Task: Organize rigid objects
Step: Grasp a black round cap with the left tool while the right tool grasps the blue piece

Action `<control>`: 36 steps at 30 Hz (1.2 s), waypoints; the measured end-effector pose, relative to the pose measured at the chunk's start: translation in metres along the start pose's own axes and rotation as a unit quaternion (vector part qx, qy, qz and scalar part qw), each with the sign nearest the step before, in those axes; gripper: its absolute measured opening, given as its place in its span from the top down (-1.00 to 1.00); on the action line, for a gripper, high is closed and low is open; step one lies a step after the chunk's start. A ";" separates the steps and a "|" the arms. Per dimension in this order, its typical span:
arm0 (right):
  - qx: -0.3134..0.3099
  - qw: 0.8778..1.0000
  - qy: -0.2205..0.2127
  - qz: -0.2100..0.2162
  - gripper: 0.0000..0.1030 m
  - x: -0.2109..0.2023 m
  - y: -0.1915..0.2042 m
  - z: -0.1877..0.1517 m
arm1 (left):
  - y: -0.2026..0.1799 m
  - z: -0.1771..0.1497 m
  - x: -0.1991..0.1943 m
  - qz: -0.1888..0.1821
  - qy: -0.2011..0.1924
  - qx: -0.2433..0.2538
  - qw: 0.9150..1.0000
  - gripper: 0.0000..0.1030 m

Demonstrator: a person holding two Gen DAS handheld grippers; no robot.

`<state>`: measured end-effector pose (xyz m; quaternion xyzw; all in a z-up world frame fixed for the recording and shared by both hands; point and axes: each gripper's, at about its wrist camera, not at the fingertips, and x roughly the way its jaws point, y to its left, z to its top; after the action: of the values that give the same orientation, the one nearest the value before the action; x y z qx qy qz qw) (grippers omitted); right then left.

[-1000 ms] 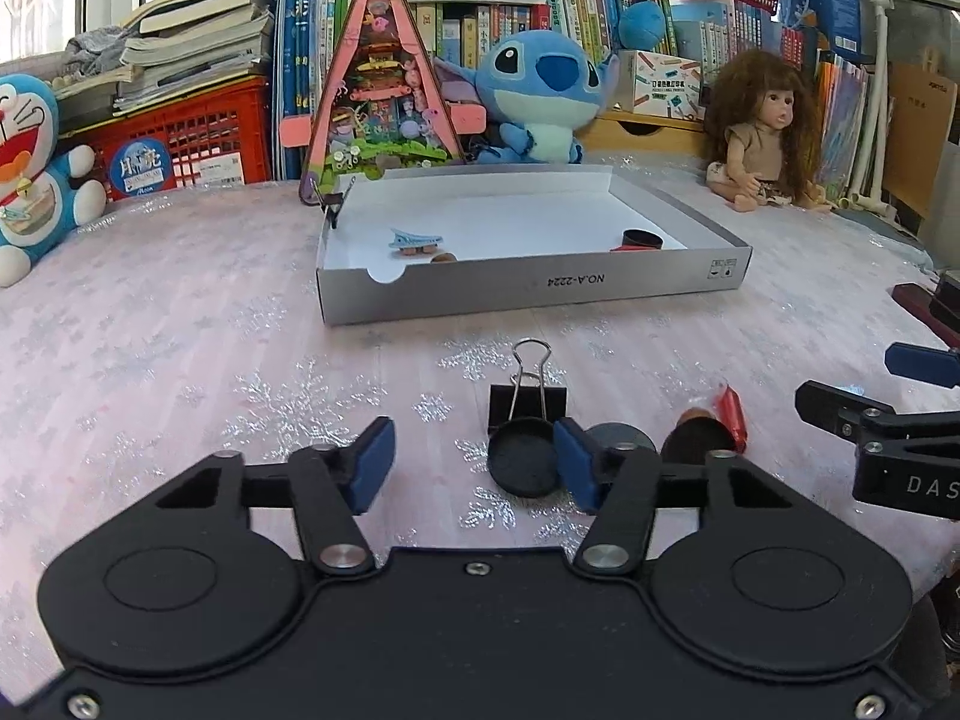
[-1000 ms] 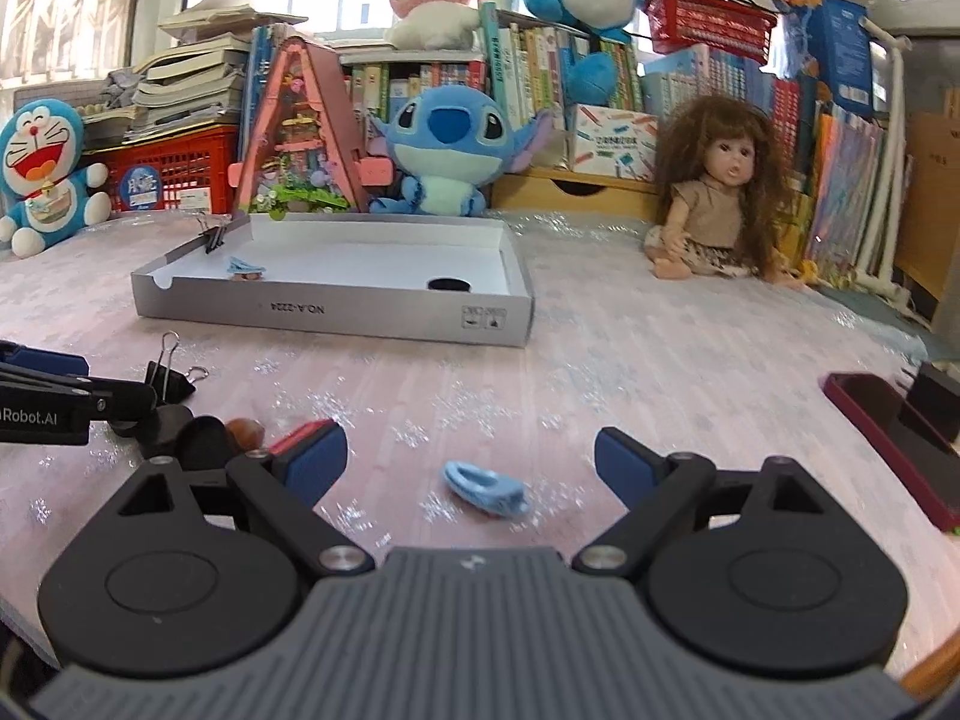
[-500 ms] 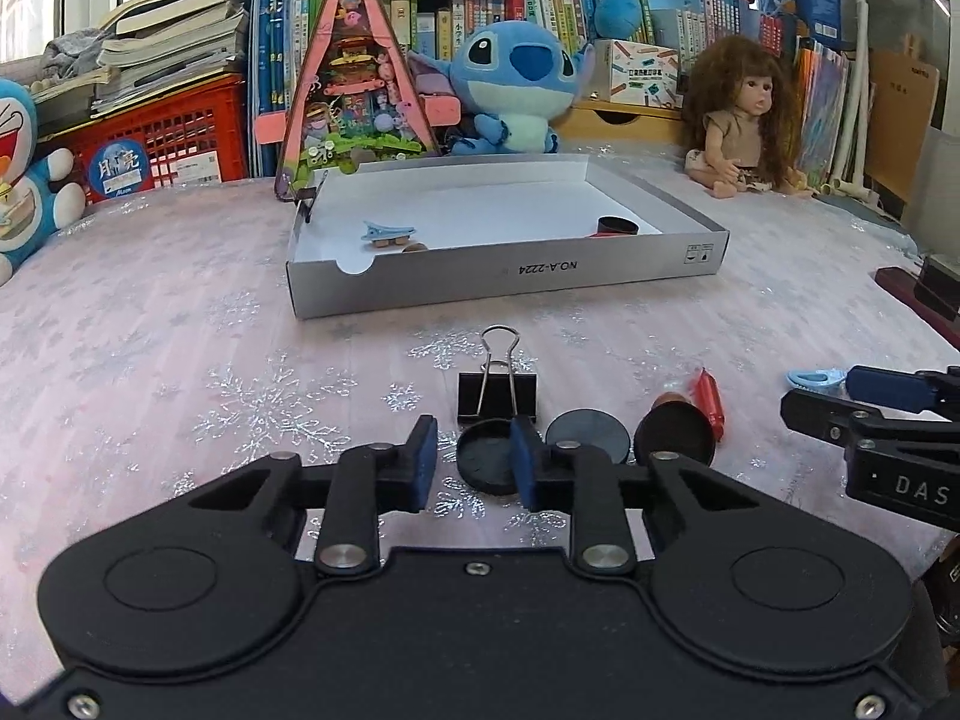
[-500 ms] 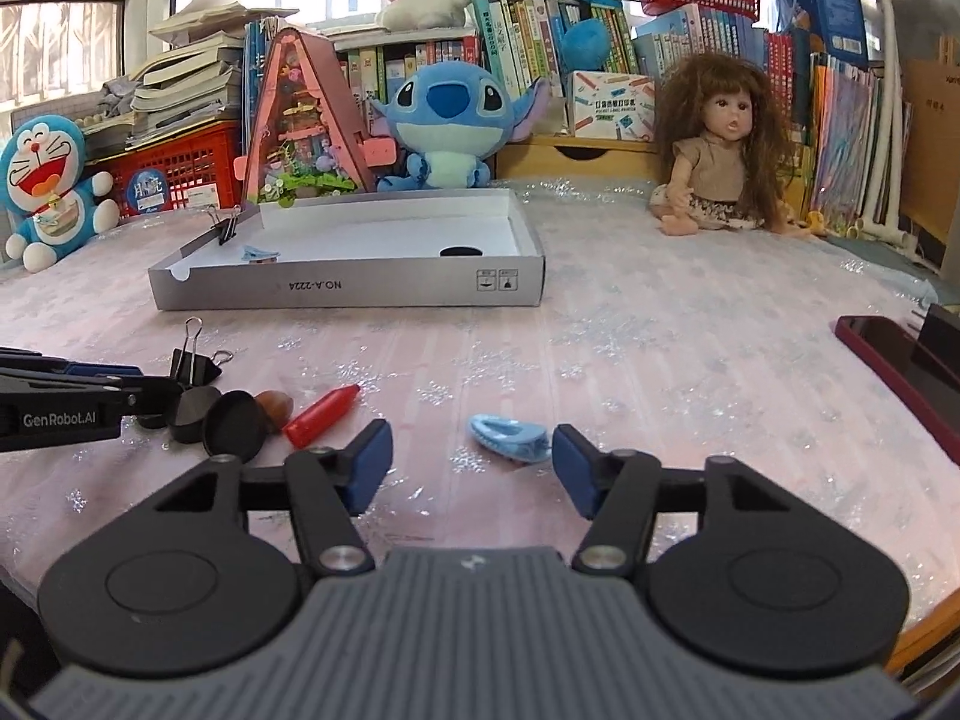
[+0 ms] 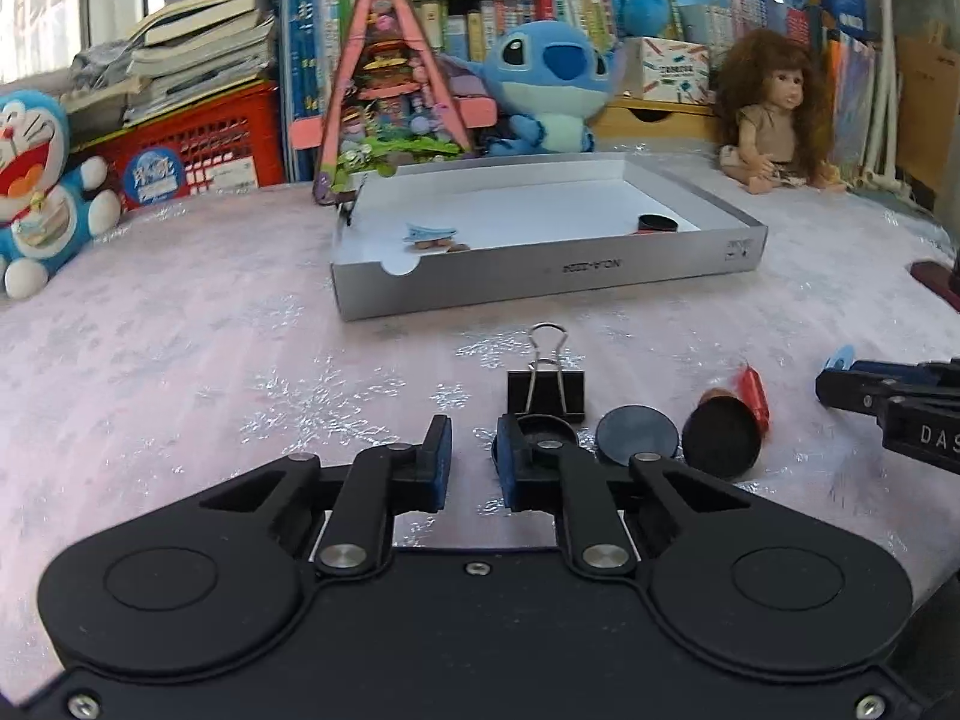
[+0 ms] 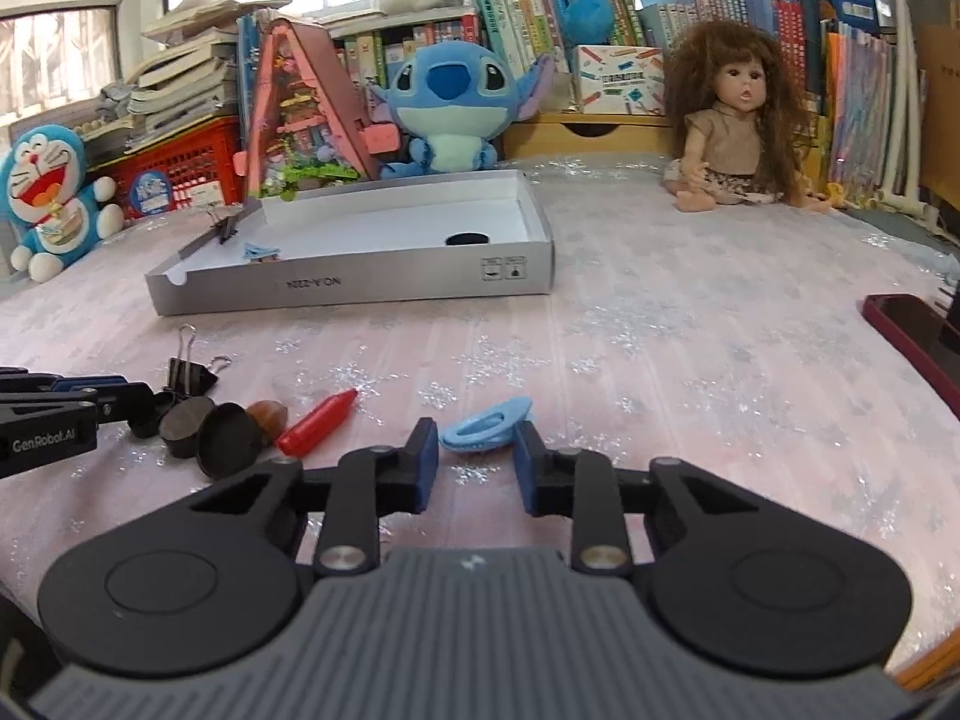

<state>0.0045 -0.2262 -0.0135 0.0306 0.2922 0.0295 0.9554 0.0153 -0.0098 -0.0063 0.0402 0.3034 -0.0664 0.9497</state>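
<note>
My left gripper (image 5: 474, 456) is shut to a narrow gap that shows only tablecloth. A black round lid (image 5: 540, 429) lies right against its right finger, with a black binder clip (image 5: 546, 390) behind it. Two more black discs (image 5: 636, 435) and a red cap (image 5: 755, 396) lie to the right. My right gripper (image 6: 474, 456) has its jaws closing on a blue oval clip (image 6: 486, 429), which is tilted and touches both pads. The grey cardboard tray (image 6: 360, 291) farther back holds a blue clip (image 5: 429, 234) and a black disc (image 5: 657, 222).
Behind the tray stand a pink toy house (image 5: 390, 96), a blue plush (image 5: 546, 96), a doll (image 6: 732, 120) and a red basket (image 5: 198, 150). Another blue plush (image 5: 36, 180) sits far left. A dark red flat object (image 6: 912, 324) lies at the right edge.
Both grippers' jaws have closed in. The blue oval clip lay flat between wide right jaws and now sits tilted against both pads. The black lid has shifted from between the left jaws to the right finger.
</note>
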 end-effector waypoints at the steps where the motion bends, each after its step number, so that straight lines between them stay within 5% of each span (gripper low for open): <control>1: -0.001 1.000 0.000 0.006 0.39 0.000 0.000 0.001 | 0.001 0.000 0.000 0.002 0.000 -0.003 1.000 0.70; 7: -0.032 0.998 0.003 0.058 0.40 -0.002 0.009 0.002 | 0.005 0.003 0.002 0.040 -0.001 0.003 0.999 0.69; 11: -0.058 0.995 -0.003 0.075 0.26 -0.007 0.016 0.001 | 0.013 0.007 0.001 0.028 -0.004 -0.020 0.999 0.64; 14: -0.058 0.997 -0.007 0.059 0.25 -0.006 0.016 0.001 | 0.014 0.007 -0.003 0.021 -0.013 -0.023 0.999 0.64; 18: -0.040 0.999 -0.014 0.032 -0.10 -0.005 0.012 0.002 | 0.010 0.004 -0.007 0.008 -0.018 -0.015 1.000 0.46; 24: -0.037 0.999 -0.016 0.015 -0.30 0.000 0.010 0.002 | 0.002 -0.001 -0.007 -0.004 -0.016 -0.001 1.000 0.29; 36: -0.043 0.999 -0.008 -0.004 -0.38 0.010 0.015 0.004 | 0.003 -0.006 0.000 -0.014 -0.004 -0.011 1.000 0.30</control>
<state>0.0140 -0.2103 -0.0147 -0.0117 0.2831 0.0383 0.9583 0.0122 -0.0061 -0.0105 0.0252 0.3009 -0.0761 0.9503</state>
